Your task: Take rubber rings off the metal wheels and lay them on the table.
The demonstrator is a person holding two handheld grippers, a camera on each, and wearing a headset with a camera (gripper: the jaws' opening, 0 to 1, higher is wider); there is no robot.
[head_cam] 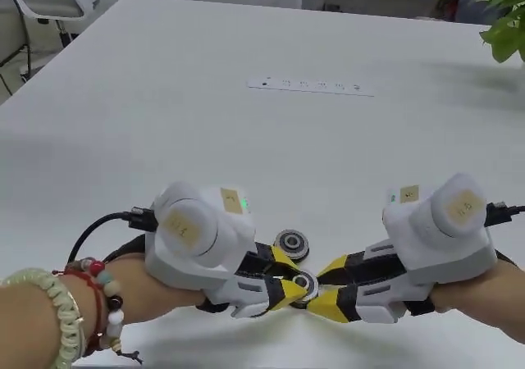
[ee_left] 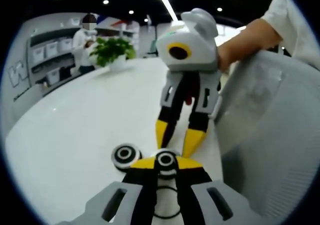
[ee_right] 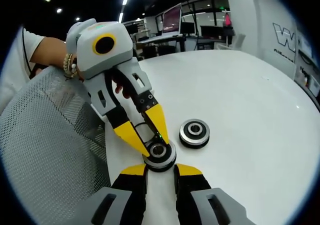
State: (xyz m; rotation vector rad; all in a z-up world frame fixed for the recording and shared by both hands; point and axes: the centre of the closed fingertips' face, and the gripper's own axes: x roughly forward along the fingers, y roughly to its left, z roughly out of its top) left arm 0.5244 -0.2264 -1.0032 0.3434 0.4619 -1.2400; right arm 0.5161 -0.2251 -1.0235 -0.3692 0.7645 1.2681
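A small metal wheel with a black rubber ring [head_cam: 302, 285] is held just above the white table [head_cam: 246, 156] near its front edge. My left gripper [head_cam: 285, 280] comes in from the left and is shut on it. My right gripper [head_cam: 328, 285] comes in from the right, its yellow tips pinching the same wheel's rim. That wheel sits at my left gripper's tips [ee_left: 166, 160] and at my right gripper's tips [ee_right: 160, 156]. A second ringed wheel [head_cam: 291, 243] [ee_left: 126, 155] [ee_right: 194, 133] lies flat just beyond. A thin black loop [ee_left: 167, 216] lies on the table under my left jaws.
A white power strip [head_cam: 310, 85] lies across the table's far middle. A potted plant [head_cam: 504, 25] stands at the far right corner and an office chair [head_cam: 57, 0] at the far left. A mesh chair back [ee_right: 50, 135] is close behind the grippers.
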